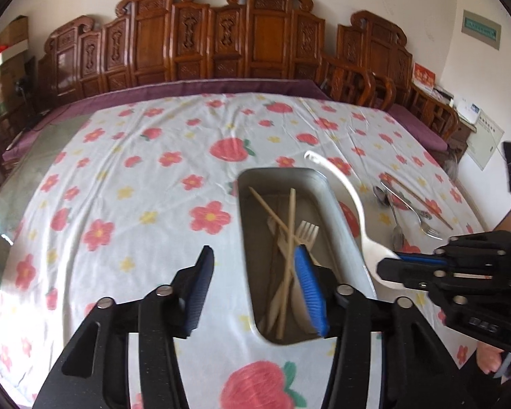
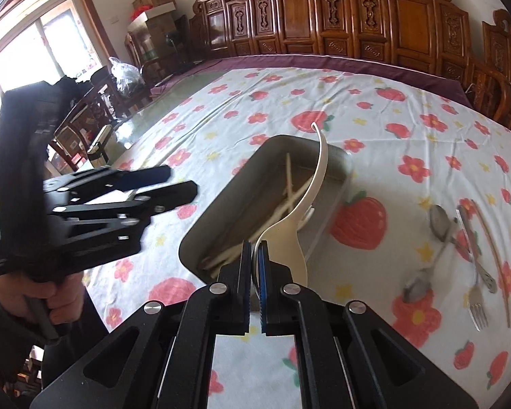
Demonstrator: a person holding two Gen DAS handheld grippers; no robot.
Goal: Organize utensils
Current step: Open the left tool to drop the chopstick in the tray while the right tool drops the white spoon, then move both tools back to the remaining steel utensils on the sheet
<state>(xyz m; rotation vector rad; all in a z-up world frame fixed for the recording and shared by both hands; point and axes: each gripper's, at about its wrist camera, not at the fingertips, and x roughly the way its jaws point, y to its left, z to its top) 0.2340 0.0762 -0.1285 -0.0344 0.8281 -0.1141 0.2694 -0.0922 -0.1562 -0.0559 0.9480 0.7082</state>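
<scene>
A metal tray (image 1: 279, 173) (image 2: 226, 201) lies on the flowered cloth and holds chopsticks (image 1: 291, 225) and a pale fork (image 1: 306, 235). My left gripper (image 1: 255, 283) is open with nothing between its fingers; its blue-padded right finger hangs over the tray's near end. In the right wrist view, the left gripper (image 2: 177, 184) hovers left of the tray. My right gripper (image 2: 254, 248) (image 1: 388, 269) is shut on the bowl of a white spoon (image 2: 318, 184) (image 1: 351, 197), whose handle rises over the tray.
Two metal spoons (image 2: 439, 221) (image 1: 381, 197), a metal fork (image 2: 478, 310) (image 1: 429, 230) and brown chopsticks (image 2: 494, 255) lie loose on the cloth to the right of the tray. Carved wooden chairs (image 1: 255, 34) line the table's far edge. A hand (image 2: 61, 303) grips the left gripper's handle.
</scene>
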